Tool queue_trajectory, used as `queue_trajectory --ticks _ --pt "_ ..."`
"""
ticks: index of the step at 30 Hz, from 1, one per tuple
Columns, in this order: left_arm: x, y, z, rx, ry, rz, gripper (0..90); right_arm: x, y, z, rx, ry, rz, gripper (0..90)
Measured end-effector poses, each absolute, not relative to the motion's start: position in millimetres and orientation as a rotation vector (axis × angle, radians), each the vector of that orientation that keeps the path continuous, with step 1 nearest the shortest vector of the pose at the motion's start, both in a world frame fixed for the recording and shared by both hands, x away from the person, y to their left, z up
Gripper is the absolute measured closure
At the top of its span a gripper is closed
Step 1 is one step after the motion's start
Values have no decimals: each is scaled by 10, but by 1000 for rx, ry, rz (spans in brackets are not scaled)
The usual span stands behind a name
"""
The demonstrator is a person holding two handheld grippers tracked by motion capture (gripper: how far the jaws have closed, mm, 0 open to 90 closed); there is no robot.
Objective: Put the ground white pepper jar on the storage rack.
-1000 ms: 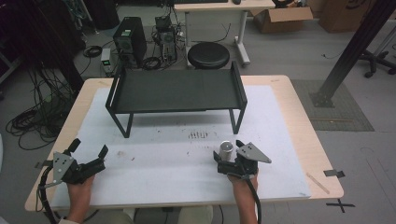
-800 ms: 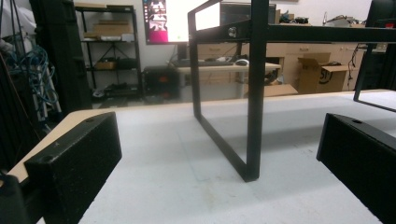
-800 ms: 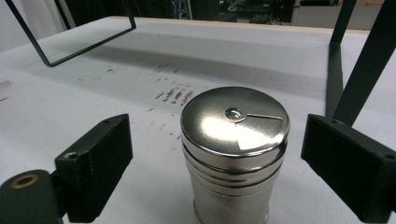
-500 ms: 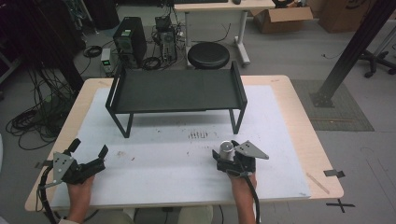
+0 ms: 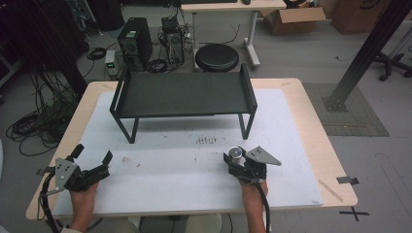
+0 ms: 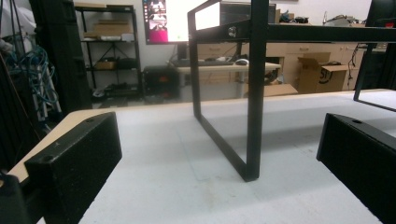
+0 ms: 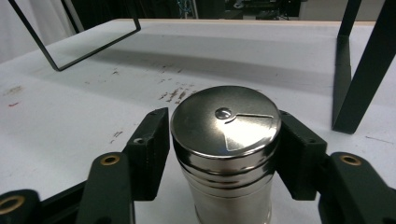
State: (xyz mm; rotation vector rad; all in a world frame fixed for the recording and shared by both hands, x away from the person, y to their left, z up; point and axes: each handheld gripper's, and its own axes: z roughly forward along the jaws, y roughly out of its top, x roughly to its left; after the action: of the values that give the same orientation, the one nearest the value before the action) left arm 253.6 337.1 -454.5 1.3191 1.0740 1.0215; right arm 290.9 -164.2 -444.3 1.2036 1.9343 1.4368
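Note:
A shiny steel canister (image 5: pixel 236 153) with a lidded top stands on the white mat at the front right. My right gripper (image 5: pixel 238 160) is shut on it, and in the right gripper view its pads (image 7: pixel 152 144) press both sides of the canister (image 7: pixel 225 154). Whether the canister's base rests on the mat is hidden. My left gripper (image 5: pixel 92 153) lies low at the front left, open, with nothing between its jaws (image 6: pixel 219 140). It points toward a leg of the black rack (image 6: pixel 254 116).
A black metal rack (image 5: pixel 182 93) on thin legs stands across the back half of the white mat (image 5: pixel 184 170). One of its legs (image 7: pixel 359 84) rises just right of the canister. Dark scuff marks (image 5: pixel 206 141) dot the mat ahead of the right gripper.
The right gripper with the canister has shifted only very slightly. The left gripper has not moved.

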Motion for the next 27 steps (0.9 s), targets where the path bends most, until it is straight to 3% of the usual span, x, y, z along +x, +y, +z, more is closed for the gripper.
queue_trajectory --ticks 15,27 --pt "2536 3372 -4544 1320 1073 1022 3 2870 -1634 -4434 1177 1907 1419 480" --pt "2536 3372 -4545 1319 1074 1021 3 2843 -1586 -4199 1107 1899 1475 481"
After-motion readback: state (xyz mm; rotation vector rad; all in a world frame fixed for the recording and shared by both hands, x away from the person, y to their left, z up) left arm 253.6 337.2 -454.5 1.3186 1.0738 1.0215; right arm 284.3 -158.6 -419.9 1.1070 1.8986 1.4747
